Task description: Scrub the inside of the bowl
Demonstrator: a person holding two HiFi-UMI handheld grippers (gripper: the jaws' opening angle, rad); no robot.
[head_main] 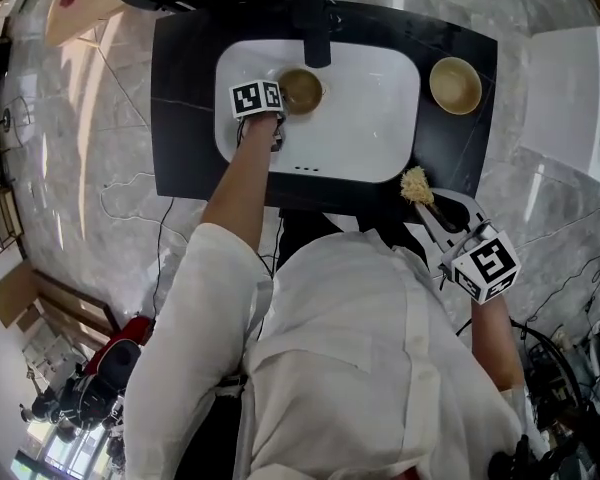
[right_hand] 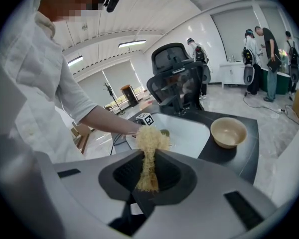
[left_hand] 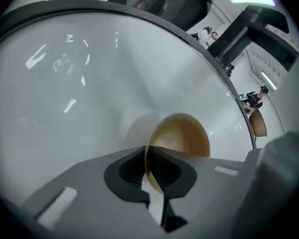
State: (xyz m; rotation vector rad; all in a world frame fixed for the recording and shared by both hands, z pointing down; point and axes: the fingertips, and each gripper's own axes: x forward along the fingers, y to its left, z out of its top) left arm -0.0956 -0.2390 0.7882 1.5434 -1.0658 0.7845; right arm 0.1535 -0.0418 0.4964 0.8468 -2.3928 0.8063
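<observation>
Bowls: two – a tan bowl (head_main: 302,90) inside the white sink (head_main: 370,128), and a paler second bowl (head_main: 455,85) on the black counter (head_main: 185,118) to the basin's right.
Grippers: two – the left gripper (left_hand: 148,171) reaches into the sink. The right gripper (right_hand: 148,178) is held over the counter's near edge, well apart from the tan bowl.
Scrubbers: one, a straw-coloured fibre scrubber (right_hand: 149,146).
Faucets: one black faucet (head_main: 313,18), its spout ending just above the tan bowl.
Left gripper's hold: jaws closed down on the tan bowl's thin rim, one jaw inside the wall and one outside.
Right gripper's hold: jaws pinched on the scrubber's narrow stem, with the bushy head standing out past the tips.
Hidden or cut off: from the head view, the left jaws sit mostly under that gripper's marker cube (head_main: 256,97). The near part of the tan bowl's rim is covered by the jaws in the left gripper view. There the second bowl shows only as a sliver past the sink's rim. The scrubber's lower end is sunk between the right jaws.
Hard to make out: whether the tan bowl is wet or soiled.
Tan bowl's look: round and golden-brown, with a smooth inside and a thin rim. It rests low in the basin near the left wall.
</observation>
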